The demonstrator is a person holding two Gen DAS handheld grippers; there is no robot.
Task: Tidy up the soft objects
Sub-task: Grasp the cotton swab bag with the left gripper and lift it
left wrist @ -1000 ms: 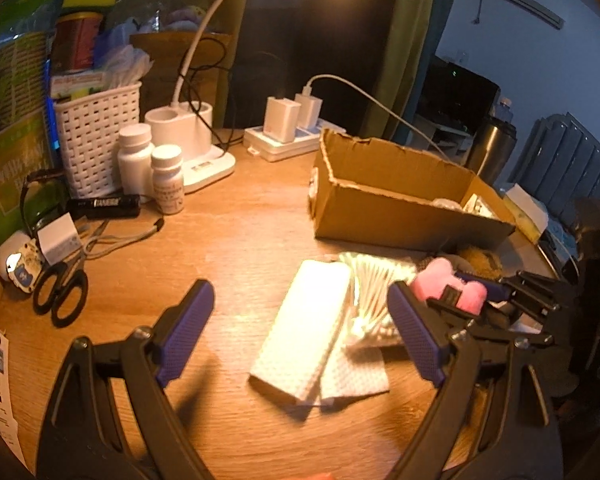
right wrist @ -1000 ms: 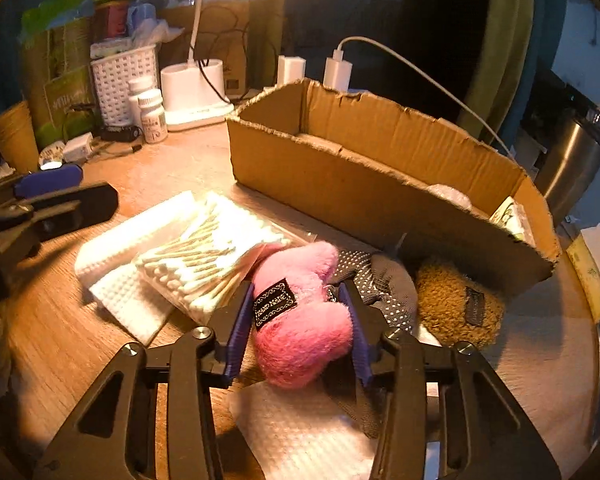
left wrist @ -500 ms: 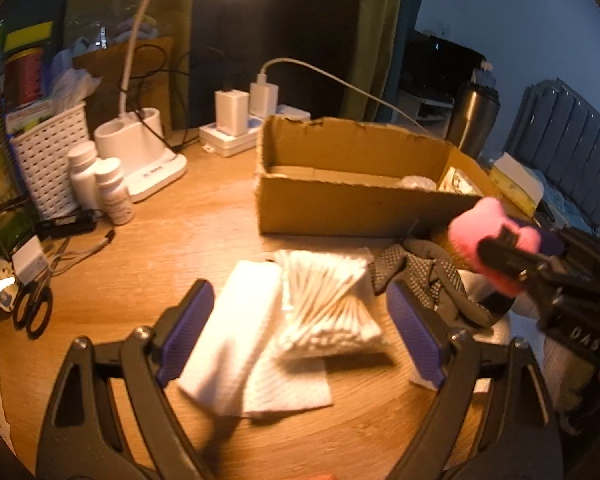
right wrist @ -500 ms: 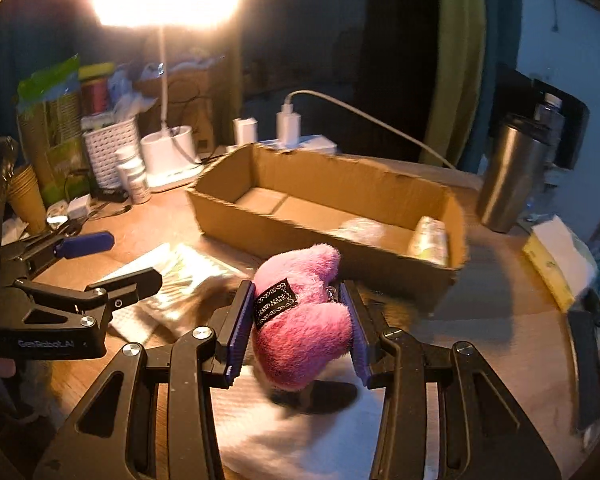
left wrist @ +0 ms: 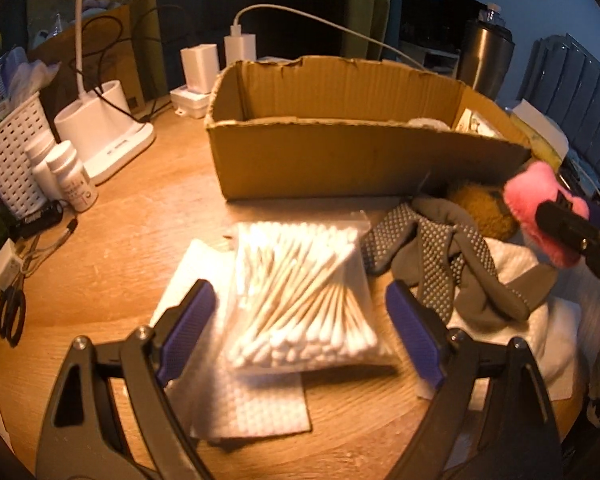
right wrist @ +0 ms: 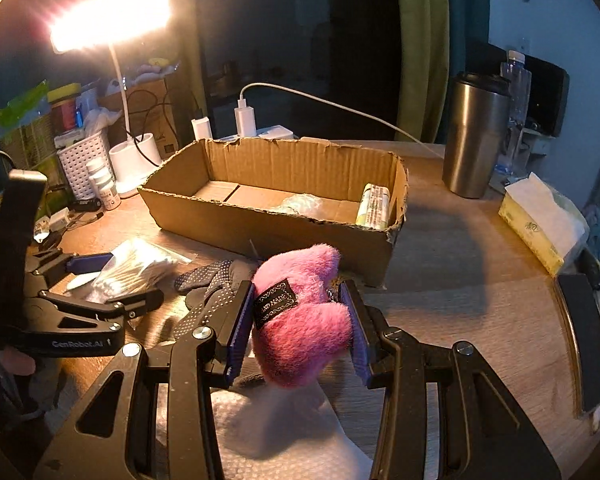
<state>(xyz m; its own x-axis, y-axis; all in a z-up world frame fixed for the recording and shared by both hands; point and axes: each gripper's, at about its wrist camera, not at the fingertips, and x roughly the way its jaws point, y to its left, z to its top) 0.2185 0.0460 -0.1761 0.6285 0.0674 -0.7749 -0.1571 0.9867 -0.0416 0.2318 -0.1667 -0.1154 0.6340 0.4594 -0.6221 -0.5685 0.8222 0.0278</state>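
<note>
– Right gripper [right wrist: 296,322] clenches the pink plush [right wrist: 300,316], lifted off the desk just short of the cardboard box's [right wrist: 260,232] near right corner; what makes this go well?

– Carry it clear over the near wall; let go only above the bare floor, away from the packets at the right end.

– And the left gripper [left wrist: 300,332]?

– Its jaws are closing around the cotton swab bag [left wrist: 304,300], not yet pressing it; centre them first.

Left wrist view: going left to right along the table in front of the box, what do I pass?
White paper towel → cotton swab bag → grey dotted gloves → brown plush → pink plush, clamped in the right gripper.
</note>
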